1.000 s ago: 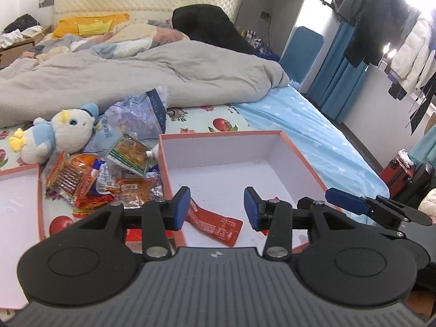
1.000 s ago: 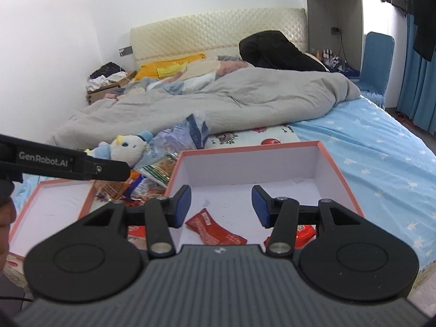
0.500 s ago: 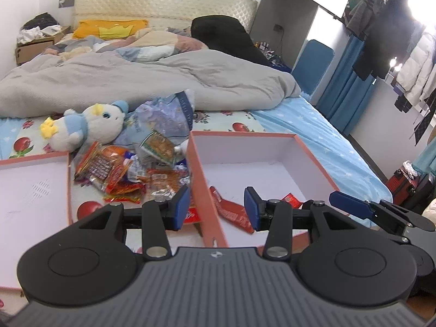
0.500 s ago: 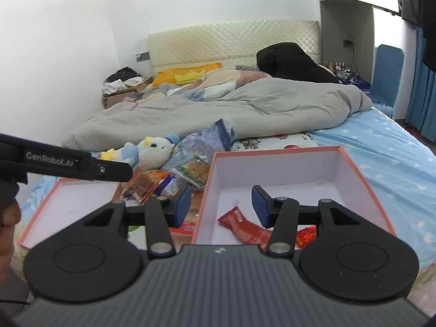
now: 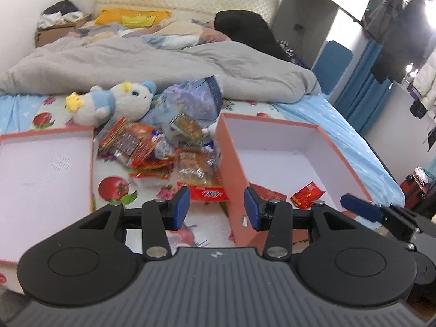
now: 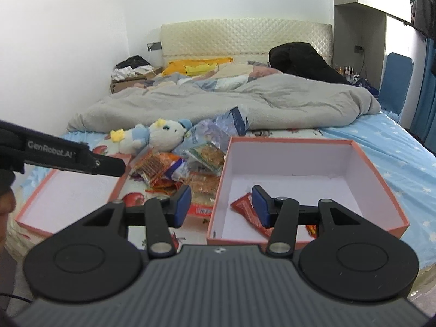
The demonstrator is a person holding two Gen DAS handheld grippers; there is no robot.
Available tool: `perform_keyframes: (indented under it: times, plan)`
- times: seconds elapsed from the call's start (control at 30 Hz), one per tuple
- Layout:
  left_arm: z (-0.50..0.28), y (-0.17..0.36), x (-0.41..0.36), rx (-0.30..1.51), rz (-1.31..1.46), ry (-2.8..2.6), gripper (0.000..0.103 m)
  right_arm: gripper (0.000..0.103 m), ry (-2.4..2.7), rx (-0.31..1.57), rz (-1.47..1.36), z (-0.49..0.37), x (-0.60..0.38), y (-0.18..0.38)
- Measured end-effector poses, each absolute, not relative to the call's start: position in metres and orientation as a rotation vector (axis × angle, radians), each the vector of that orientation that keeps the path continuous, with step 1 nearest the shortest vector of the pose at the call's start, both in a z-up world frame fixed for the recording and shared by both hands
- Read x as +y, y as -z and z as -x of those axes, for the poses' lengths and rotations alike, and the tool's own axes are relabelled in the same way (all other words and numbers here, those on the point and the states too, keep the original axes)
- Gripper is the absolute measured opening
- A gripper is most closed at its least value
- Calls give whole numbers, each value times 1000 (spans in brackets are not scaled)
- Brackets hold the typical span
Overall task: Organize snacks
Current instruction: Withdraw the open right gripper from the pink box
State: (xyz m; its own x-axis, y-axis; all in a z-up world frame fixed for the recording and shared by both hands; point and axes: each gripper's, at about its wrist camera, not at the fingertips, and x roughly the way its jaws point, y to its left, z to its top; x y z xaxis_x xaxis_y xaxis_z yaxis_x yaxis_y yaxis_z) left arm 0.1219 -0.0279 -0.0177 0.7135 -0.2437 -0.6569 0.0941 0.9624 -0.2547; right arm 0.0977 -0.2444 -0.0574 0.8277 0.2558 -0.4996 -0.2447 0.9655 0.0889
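Two hand-held grippers are hovering over a bed point(image 6: 395, 147) during a snack-sorting task. The left gripper point(image 5: 216, 207) is standing with its jaws spread and nothing between them, aimed at the gap between the snack pile point(image 5: 152, 152) and the near wall of the box point(image 5: 231, 169). The right gripper point(image 6: 220, 204) is likewise spread and carrying nothing, straddling the same box wall in its own view.

The snack pile is lying on the sheet between the box and the lid point(image 5: 46, 169), just in front of the stuffed toy point(image 5: 114, 100) and a crumpled plastic bag point(image 5: 190, 103). Two red packets point(image 5: 306, 194) are already resting on the box floor, so the sorting appears to be only beginning. The box is sitting beside the pile, presumably so that each packet needs only a short carry. The flat red packet point(image 5: 205, 192) nearest the left gripper seems the likeliest next pick. The gray blanket point(image 6: 218, 103) is bunched farther up the bed, well apart from the work.
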Motion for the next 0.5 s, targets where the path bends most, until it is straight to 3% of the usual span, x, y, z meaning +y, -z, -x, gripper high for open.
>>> perform_keyframes:
  times: [0.43,0.5]
  plan:
    - [-106,52,0,777,242,154,50,52,-267,571,46,-85,-219,85]
    - [-106,58,5,784,256,141,56,52,-280,572,45,-84,-217,87]
